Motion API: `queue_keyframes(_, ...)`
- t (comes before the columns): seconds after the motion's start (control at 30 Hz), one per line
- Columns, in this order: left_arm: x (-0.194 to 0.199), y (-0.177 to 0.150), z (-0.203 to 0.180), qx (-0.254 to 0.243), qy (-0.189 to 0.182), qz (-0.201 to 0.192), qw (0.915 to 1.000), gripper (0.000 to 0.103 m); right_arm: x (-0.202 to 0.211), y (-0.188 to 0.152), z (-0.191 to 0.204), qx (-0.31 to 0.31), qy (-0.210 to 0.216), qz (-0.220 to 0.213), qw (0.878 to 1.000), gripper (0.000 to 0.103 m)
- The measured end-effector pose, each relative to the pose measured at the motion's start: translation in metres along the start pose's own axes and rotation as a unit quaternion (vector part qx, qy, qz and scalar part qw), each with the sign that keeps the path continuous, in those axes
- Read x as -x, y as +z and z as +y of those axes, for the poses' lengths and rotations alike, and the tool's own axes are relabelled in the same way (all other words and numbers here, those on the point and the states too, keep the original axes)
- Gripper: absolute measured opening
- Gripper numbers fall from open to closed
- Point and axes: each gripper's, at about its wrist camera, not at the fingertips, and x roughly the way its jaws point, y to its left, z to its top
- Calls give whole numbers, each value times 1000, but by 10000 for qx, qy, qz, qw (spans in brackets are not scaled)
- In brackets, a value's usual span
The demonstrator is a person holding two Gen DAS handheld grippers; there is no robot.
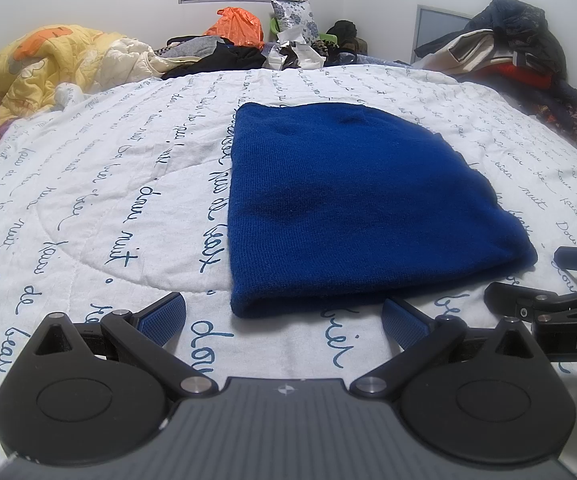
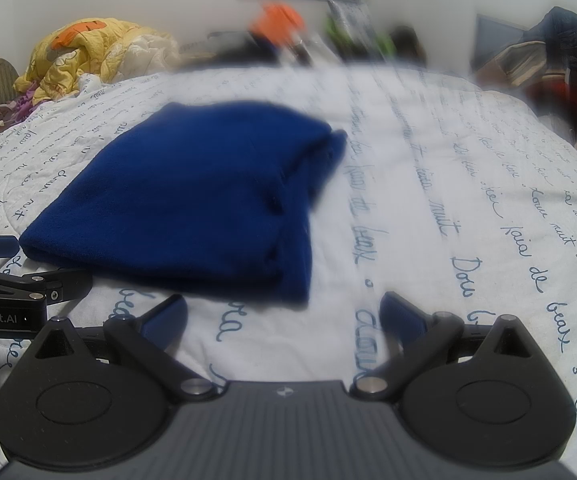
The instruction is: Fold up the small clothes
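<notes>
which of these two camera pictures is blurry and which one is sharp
Left wrist view: sharp, the knit ribs of the folded dark blue knitted garment readable. Right wrist view: smeared, worst over the far clutter and the garment's right edge. Both bend the white script-printed quilt, fisheye-style.

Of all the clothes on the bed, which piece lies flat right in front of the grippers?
The blue knit garment, spread alone on the white quilt; the other clothes sit heaped at the far edge.

Even indoor light, soft shadows; right wrist view motion-blurred, both fisheye-curved with dark corners
</notes>
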Motion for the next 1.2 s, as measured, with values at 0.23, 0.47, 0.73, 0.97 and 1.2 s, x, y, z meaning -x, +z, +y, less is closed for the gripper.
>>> queue_keyframes(0.23, 1, 1, -1, 17, 21, 25, 10000, 103, 0, 0, 0, 1, 0, 0, 10000, 103)
queue_keyframes(0.47, 6, 0, -7, 171, 227, 86, 9996, 103, 0, 0, 0, 0, 2, 0, 10000, 103)
queue_keyframes(0.73, 4, 0, -8, 224, 222, 18, 9995, 103, 0, 0, 0, 0, 2, 0, 10000, 103)
queue_keyframes(0.97, 5, -2, -8, 158, 194, -53, 9997, 103, 0, 0, 0, 1, 2, 0, 10000, 103)
queue_keyframes(1.2, 5, -2, -7, 150, 163, -48, 9997, 103, 0, 0, 0, 0, 2, -1, 10000, 103)
